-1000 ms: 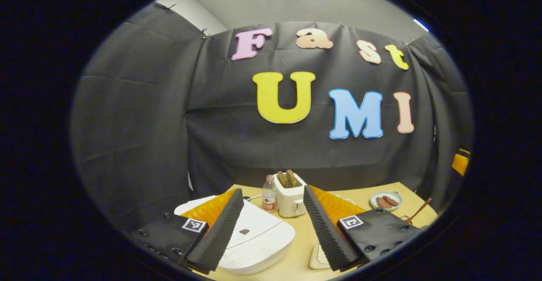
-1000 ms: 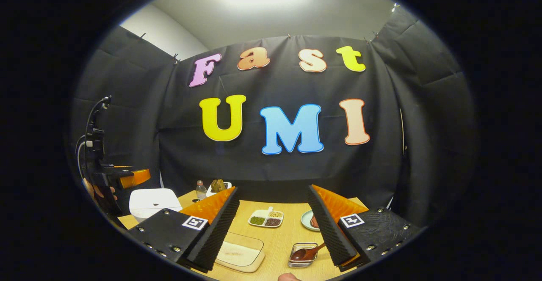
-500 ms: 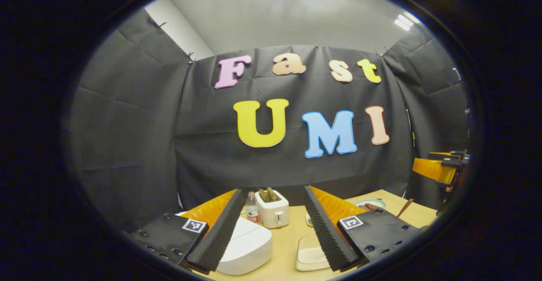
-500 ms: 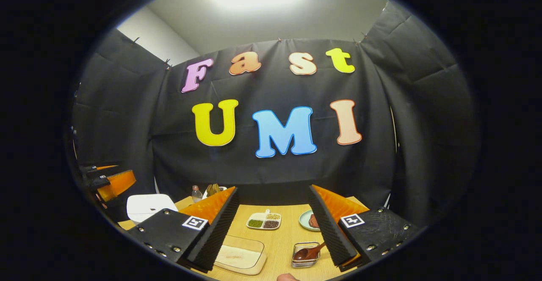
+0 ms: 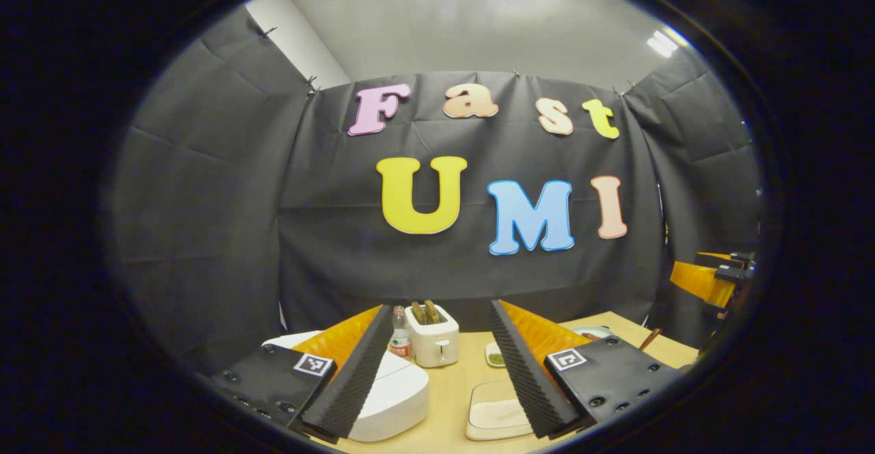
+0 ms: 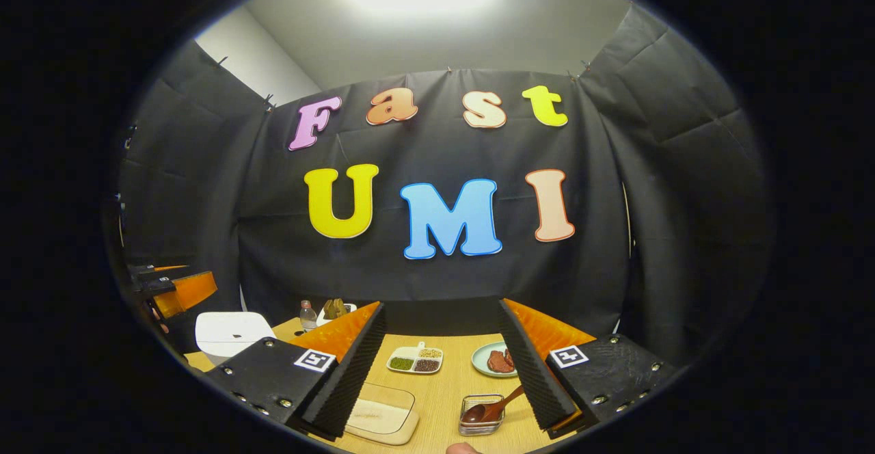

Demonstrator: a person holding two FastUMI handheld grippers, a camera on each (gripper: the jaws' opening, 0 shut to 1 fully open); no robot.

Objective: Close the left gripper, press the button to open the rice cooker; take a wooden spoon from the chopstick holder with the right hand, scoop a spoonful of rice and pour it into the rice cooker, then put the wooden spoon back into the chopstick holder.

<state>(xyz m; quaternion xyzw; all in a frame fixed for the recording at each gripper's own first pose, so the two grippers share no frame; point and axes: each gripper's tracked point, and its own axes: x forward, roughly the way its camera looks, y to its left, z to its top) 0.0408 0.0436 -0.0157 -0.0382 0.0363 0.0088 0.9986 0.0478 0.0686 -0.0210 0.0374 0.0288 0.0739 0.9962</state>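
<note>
**Wooden table, two open claws held above it**

Wood is what the table is made of, light and smooth. Both claws hang above its near edge with their fingers spread wide, and neither one holds anything.

In the left gripper view, the left gripper has the white rice cooker just past its left finger. The cooker's lid is down. Farther back stand a white toaster and a small bottle, close together. There is bare table between the cooker and a flat tray of rice, which sits near the right finger. At the far right edge of this view the right gripper shows, up in the air.

In the right gripper view, the right gripper has open table between its fingers. The wooden spoon leans in the little wire chopstick holder, close to the right finger. The spoon's handle tilts up to the right. Farther off sit a dish of beans and a green plate with brown food on it. The rice cooker is well to the left here, near the table's left edge.
</note>
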